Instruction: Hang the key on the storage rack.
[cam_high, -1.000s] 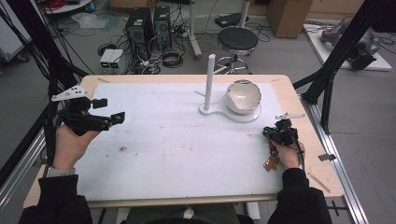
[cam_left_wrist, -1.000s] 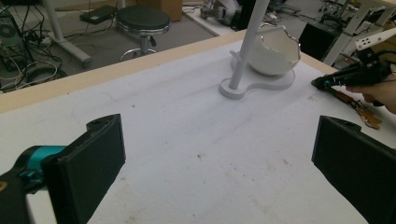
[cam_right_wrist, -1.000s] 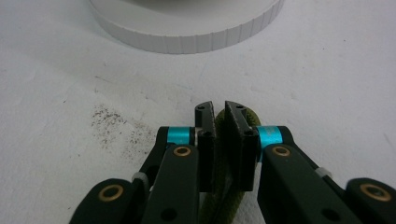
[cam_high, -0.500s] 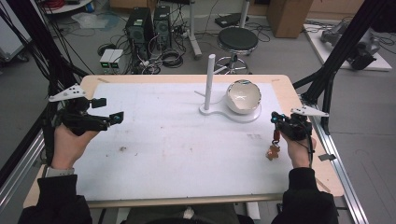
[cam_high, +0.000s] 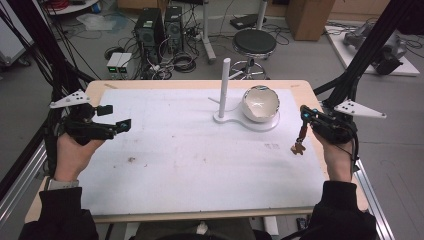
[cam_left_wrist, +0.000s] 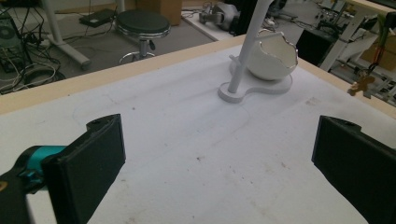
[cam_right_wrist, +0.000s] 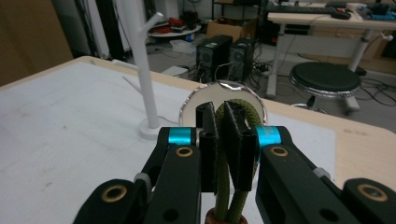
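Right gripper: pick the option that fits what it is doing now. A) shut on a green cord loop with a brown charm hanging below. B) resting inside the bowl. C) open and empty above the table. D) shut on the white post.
A: in the right gripper view the right gripper has its jaws pressed on the green cord loop, and the high view shows the brown charm dangling beneath it.

Table inventory: six items by count.

Grippers, two: left gripper (cam_high: 114, 118) at the left edge, right gripper (cam_high: 304, 114) at the right. White stand with upright post (cam_high: 225, 87), one, far centre. Bowl (cam_high: 260, 103), one, on that stand. Olive cord loop with brown charm (cam_high: 299, 140), one, right. White mat (cam_high: 200, 165), one.
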